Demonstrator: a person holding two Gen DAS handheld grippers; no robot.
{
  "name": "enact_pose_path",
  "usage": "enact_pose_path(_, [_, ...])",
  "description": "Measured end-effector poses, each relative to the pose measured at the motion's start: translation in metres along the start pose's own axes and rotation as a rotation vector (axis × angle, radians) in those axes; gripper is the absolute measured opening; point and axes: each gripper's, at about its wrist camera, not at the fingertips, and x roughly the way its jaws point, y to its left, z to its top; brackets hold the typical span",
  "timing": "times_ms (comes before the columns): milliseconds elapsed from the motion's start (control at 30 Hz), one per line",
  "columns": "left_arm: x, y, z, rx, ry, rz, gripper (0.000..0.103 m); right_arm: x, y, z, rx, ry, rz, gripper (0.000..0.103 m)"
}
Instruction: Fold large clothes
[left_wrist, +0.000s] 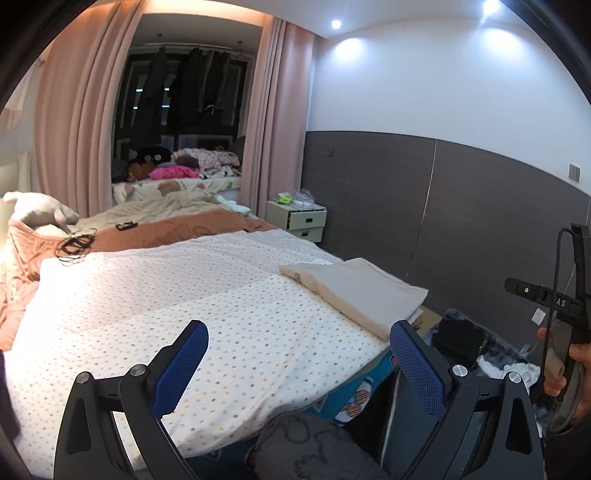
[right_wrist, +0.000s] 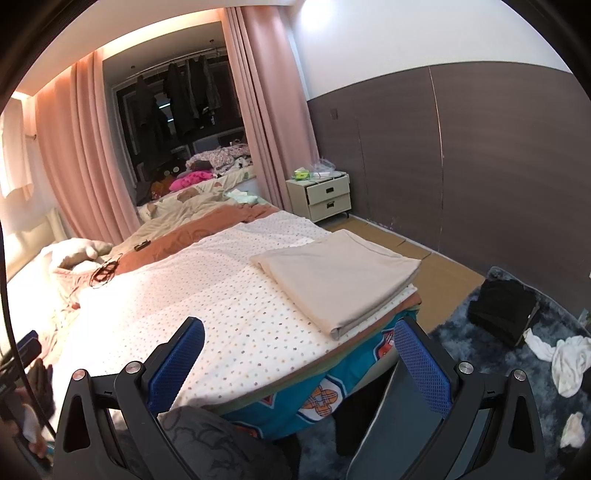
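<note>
The right tongs (right_wrist: 299, 354) stand wide apart above the near edge of the bed (right_wrist: 221, 314), their blue pads (right_wrist: 421, 365) holding nothing. A beige garment (right_wrist: 332, 277), folded into a flat rectangle, lies on the dotted white cover at the bed's right corner. Past it a cream nightstand (right_wrist: 325, 194) stands against the dark wall panel, beside the pink curtain (right_wrist: 266, 103). On the blue rug (right_wrist: 480, 354) to the right lie a black bundle (right_wrist: 502, 312) and a crumpled white cloth (right_wrist: 569, 358).
</note>
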Motion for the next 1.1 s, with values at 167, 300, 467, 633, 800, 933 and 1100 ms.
enact_pose_path(167, [-0.019, 0.002, -0.013, 0.009, -0.02, 0.026, 0.099, -0.01, 0.006, -0.016, -0.01, -0.022, 0.011, 0.103])
enact_pose_path(300, [-0.034, 0.004, -0.018, 0.002, -0.036, 0.04, 0.099, -0.012, 0.011, -0.025, -0.024, -0.033, 0.021, 0.103])
enact_pose_path(467, [-0.044, 0.009, -0.025, -0.017, -0.057, 0.06, 0.099, -0.013, 0.018, -0.036, -0.031, -0.044, 0.035, 0.103])
enact_pose_path(633, [-0.049, 0.017, -0.032, -0.048, -0.076, 0.086, 0.099, -0.011, 0.029, -0.046, -0.044, -0.059, 0.039, 0.103])
enact_pose_path(800, [-0.046, 0.023, -0.04, -0.068, -0.09, 0.121, 0.099, -0.004, 0.042, -0.053, -0.058, -0.068, 0.032, 0.103])
enact_pose_path(933, [-0.037, 0.026, -0.048, -0.066, -0.084, 0.143, 0.099, 0.003, 0.05, -0.06, -0.062, -0.067, 0.03, 0.103])
enact_pose_path(1100, [-0.027, 0.032, -0.059, -0.08, -0.073, 0.152, 0.099, 0.015, 0.063, -0.069, -0.082, -0.055, 0.03, 0.103])
